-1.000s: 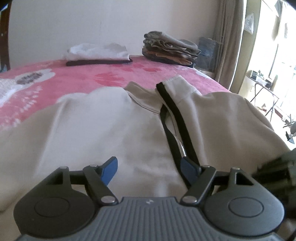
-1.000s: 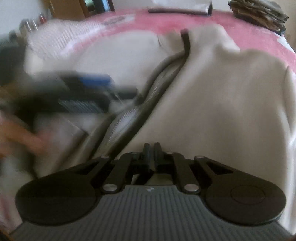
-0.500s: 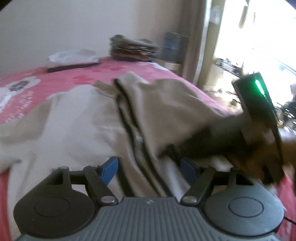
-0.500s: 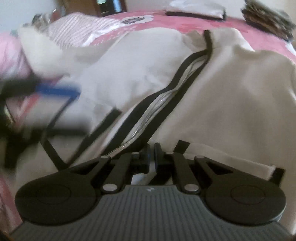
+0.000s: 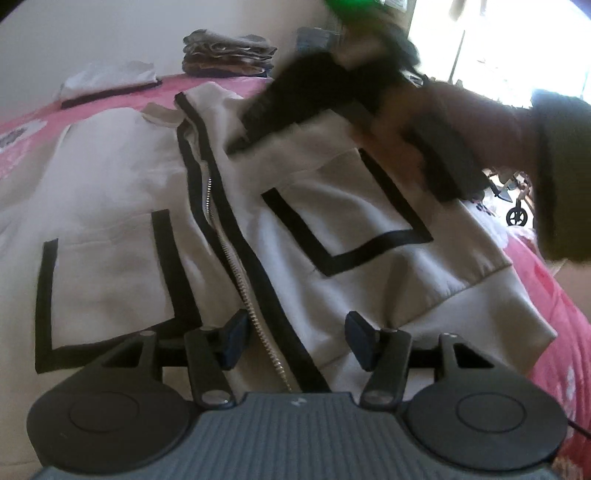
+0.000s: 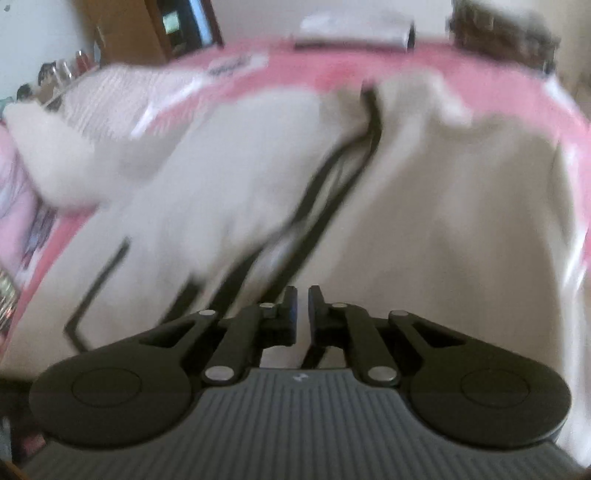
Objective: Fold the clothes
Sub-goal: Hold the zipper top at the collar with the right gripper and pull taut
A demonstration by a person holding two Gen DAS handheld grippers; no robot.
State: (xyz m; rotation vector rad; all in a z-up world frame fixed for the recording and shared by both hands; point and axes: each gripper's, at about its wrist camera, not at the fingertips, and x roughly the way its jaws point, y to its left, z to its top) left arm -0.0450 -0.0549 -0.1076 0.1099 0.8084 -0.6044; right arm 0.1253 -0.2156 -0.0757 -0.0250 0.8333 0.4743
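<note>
Pink bedding (image 5: 554, 295) carries the cream zip jacket (image 5: 332, 229) front-up, in the flattening step before folding; next it needs a grip on the hem or a sleeve. Left gripper (image 5: 295, 336) is closing astride the zipper (image 5: 236, 266) near the hem, not yet pinching. Only the left view shows the hand holding the right gripper (image 6: 302, 310), whose narrowly parted, opening fingers hold nothing visible.

Bed (image 5: 569, 295), pink floral cover: cream zip jacket (image 5: 122, 199) spread flat; far edge, white folded garment (image 5: 110, 75), folded clothes stack (image 5: 229, 53).

blur: R tool (image 5: 332, 92), jacket (image 6: 258, 166) | stack (image 6: 498, 33) unclear
</note>
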